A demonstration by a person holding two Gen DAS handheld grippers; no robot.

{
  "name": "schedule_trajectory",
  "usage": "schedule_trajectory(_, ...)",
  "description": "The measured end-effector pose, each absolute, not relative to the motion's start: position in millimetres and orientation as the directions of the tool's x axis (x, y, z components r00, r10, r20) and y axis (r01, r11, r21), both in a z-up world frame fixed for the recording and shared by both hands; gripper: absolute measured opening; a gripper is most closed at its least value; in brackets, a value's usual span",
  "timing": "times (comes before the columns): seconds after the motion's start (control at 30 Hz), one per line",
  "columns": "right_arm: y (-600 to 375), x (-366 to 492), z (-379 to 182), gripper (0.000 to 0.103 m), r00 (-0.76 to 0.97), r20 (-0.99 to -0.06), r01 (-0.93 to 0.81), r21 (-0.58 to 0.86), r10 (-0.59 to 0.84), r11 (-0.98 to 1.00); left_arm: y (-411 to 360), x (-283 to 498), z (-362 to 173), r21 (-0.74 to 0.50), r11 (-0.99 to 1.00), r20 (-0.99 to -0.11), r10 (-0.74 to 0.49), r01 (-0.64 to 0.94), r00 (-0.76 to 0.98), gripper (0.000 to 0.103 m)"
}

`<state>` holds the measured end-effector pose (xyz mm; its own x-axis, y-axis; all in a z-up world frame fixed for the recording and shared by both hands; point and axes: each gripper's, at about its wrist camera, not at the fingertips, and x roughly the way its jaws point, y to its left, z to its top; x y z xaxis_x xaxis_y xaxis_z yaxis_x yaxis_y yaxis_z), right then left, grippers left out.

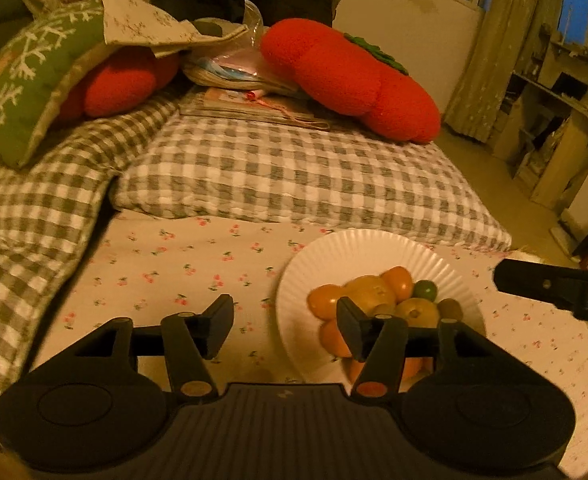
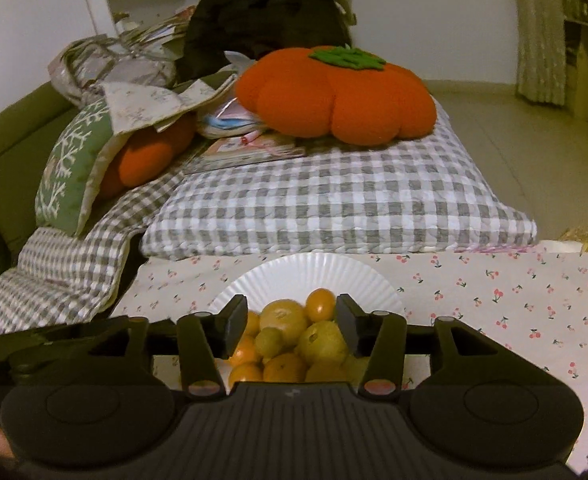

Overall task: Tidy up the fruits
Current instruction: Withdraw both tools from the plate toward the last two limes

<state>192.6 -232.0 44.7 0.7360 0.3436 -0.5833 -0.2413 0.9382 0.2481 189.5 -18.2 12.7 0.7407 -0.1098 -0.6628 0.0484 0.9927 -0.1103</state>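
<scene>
A white paper plate (image 1: 349,252) (image 2: 309,272) rests on the cherry-print cloth and carries a pile of fruit (image 1: 377,296) (image 2: 290,332): oranges, yellowish citrus and a small green one (image 1: 425,290). My left gripper (image 1: 286,326) hovers open above the cloth at the plate's left rim, nothing between its fingers. My right gripper (image 2: 292,328) stands open above the pile, the fruit lying below the gap and the pads touching none. One black finger of the right gripper (image 1: 553,286) pokes in at the right edge of the left wrist view.
A grey checked cushion (image 1: 294,172) (image 2: 333,204) lies just behind the plate. Two orange pumpkin pillows (image 1: 349,76) (image 2: 333,92), a green embroidered pillow (image 1: 26,88) and magazines sit farther back. Floor and shelving (image 1: 553,112) lie to the right.
</scene>
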Motion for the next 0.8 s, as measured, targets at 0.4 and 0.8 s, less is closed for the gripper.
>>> schedule_trajectory(0.4, -208, 151, 27, 0.066, 0.688, -0.641, -0.249, 0.232, 0.340, 0.940, 2, 178, 17, -0.051, 0.998, -0.661, -0.052, 0.024, 0.749, 0.078)
schedule_trajectory(0.8, -189, 128, -7, 0.079, 0.669, -0.663, -0.237, 0.240, 0.337, 0.941, 10, 187, -9, 0.073, 0.997, -0.748, 0.053, 0.002, 0.662, 0.092)
